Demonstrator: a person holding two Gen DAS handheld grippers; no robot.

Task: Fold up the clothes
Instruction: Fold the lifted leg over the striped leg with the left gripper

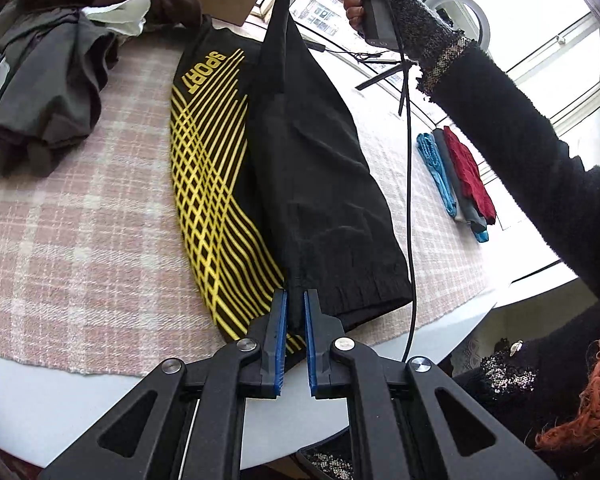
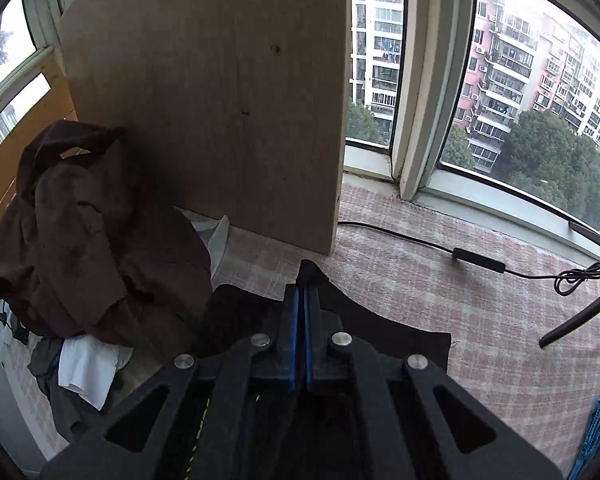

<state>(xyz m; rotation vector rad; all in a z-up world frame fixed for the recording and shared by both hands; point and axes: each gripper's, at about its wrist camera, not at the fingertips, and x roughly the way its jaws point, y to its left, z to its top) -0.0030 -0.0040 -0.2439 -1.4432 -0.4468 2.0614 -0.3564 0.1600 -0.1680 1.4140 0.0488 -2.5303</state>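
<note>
My left gripper [image 1: 296,312] and right gripper [image 2: 301,300] each clench an edge of the black shorts [image 1: 320,184], yellow-striped "SPORT" half lying on the plaid cloth [image 1: 80,240].

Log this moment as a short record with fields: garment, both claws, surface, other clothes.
garment: black sports shorts with yellow line print, one half lifted, the other flat
left claw: shut on the shorts' near edge
right claw: shut on the shorts' far edge
surface: pink checked tablecloth
other clothes: crumpled grey garment; folded blue, grey and red stack
</note>
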